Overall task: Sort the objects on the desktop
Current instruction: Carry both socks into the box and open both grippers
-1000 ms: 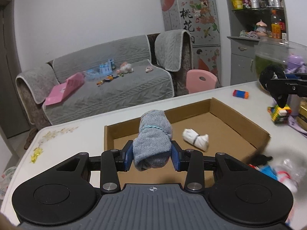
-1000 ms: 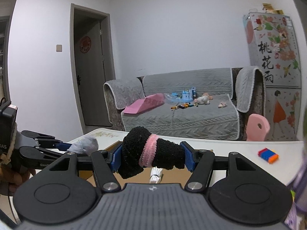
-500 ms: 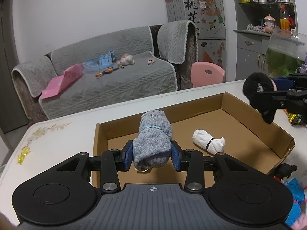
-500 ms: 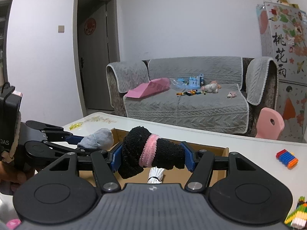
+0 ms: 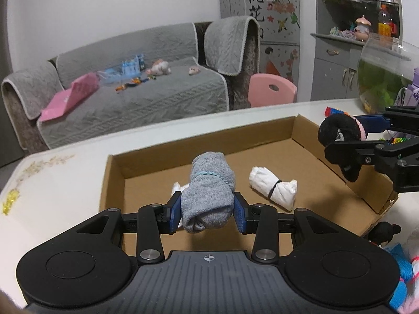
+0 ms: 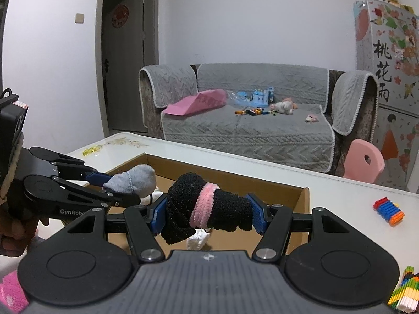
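My left gripper is shut on a rolled grey sock and holds it above the near left part of the shallow cardboard box. My right gripper is shut on a rolled black sock with a pink band, held over the box's right wall. The black sock also shows at the right of the left wrist view. The grey sock shows in the right wrist view. A white rolled sock lies in the box, and another white one peeks out behind the grey sock.
The box sits on a white table. A blue-orange block toy and a green-yellow block toy lie at the right. A black doll and blue-pink items lie by the box's near right corner. A fish bowl stands far right.
Both grippers have moved in over the box, still holding their socks. The black sock has come closer to the box's right wall. A second white sock now shows behind the grey one.
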Tool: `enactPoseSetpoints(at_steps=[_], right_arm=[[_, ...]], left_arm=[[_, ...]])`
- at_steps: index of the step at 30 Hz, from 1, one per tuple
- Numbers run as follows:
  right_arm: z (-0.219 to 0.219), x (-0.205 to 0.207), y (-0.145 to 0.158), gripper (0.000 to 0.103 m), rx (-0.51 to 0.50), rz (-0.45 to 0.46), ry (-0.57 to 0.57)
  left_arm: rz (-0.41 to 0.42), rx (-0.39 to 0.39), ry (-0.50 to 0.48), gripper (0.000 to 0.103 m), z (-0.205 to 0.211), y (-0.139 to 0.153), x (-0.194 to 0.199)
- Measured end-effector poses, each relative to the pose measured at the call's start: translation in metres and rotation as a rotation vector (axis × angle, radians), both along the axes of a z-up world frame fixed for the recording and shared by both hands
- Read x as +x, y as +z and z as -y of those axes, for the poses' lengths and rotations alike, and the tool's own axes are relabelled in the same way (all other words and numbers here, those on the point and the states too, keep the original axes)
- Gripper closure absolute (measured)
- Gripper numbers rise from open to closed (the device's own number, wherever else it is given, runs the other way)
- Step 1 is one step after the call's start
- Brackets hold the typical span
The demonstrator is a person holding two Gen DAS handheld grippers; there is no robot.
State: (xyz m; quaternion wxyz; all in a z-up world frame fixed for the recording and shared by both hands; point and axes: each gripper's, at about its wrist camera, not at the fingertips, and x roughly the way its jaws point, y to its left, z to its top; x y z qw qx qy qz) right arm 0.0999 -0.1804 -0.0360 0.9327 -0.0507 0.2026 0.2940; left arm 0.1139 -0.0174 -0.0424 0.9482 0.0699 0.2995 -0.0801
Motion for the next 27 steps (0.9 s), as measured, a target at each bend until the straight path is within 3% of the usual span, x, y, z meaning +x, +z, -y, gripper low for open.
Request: enactPoseSetpoints(at_steps=[16,27], right_arm=[[0.001,0.02,-0.013,0.045,-0.051,-0.082,-0.076],[-0.005,0.018,-0.019,0.045,-0.112,-0.059,-0.08]], left_arm=[[-0.075,0.016,-0.011,0.055,0.0,-0.009,0.004],[-0.086,0.02,0.0,0.055,0.0,-0.012,0.006]])
